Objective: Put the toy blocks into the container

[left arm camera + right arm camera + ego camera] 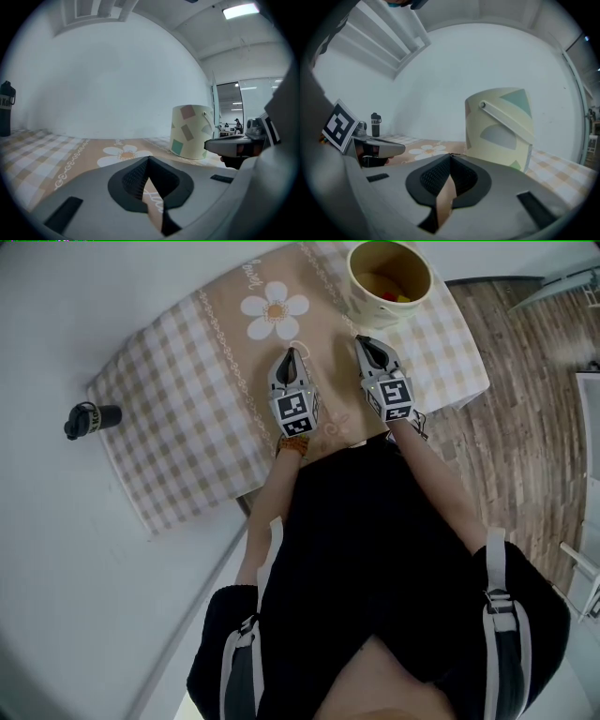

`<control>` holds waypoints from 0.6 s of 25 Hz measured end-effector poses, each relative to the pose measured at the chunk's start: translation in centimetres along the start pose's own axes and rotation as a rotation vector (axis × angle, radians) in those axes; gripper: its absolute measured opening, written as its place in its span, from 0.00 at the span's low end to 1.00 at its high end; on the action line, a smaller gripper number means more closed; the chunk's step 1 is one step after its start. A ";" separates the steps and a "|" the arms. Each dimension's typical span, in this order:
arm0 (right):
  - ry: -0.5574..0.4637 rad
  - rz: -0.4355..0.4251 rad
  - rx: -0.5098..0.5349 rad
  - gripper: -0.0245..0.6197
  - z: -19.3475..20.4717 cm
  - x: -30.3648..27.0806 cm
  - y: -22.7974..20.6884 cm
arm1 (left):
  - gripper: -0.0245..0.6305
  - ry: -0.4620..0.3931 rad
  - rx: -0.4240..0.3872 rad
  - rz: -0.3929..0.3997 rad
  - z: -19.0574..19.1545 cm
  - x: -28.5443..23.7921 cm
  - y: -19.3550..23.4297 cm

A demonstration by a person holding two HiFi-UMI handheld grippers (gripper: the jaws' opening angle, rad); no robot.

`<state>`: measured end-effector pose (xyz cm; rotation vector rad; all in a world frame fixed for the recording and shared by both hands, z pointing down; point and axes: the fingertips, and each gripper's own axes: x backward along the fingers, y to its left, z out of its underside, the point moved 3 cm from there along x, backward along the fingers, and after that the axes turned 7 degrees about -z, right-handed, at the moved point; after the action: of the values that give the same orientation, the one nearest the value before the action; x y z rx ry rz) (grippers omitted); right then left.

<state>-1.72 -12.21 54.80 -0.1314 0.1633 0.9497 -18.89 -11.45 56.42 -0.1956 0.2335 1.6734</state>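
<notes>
While both pairs of fingers are pressed together on nothing, the left gripper [290,354] and right gripper [363,341] hover side by side over the near edge of the surface [178,409]; the container [356,292] stands just beyond them near the far edge, toy blocks [392,293] inside.

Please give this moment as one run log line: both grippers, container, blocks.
left gripper: shut, empty | right gripper: shut, empty | container: upright on tablecloth | toy blocks: inside container
</notes>
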 end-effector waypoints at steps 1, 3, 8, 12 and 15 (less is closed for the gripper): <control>-0.002 -0.001 0.001 0.05 -0.1 0.0 0.0 | 0.04 0.002 0.000 -0.001 0.0 0.0 0.0; -0.008 -0.003 0.004 0.05 -0.3 0.1 0.0 | 0.04 0.004 0.000 -0.001 0.0 0.0 0.0; -0.018 -0.005 0.001 0.05 -0.8 0.4 0.0 | 0.04 0.007 0.002 0.000 0.0 0.0 0.0; -0.028 -0.011 0.001 0.05 -1.0 0.6 -0.1 | 0.04 0.004 0.000 0.000 0.1 0.0 0.0; -0.032 -0.020 -0.004 0.05 -1.1 0.7 0.0 | 0.04 -0.003 -0.003 0.001 0.0 0.1 -0.1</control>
<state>-1.45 -11.83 53.54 -0.1213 0.1308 0.9322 -18.82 -11.31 56.37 -0.1952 0.2290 1.6747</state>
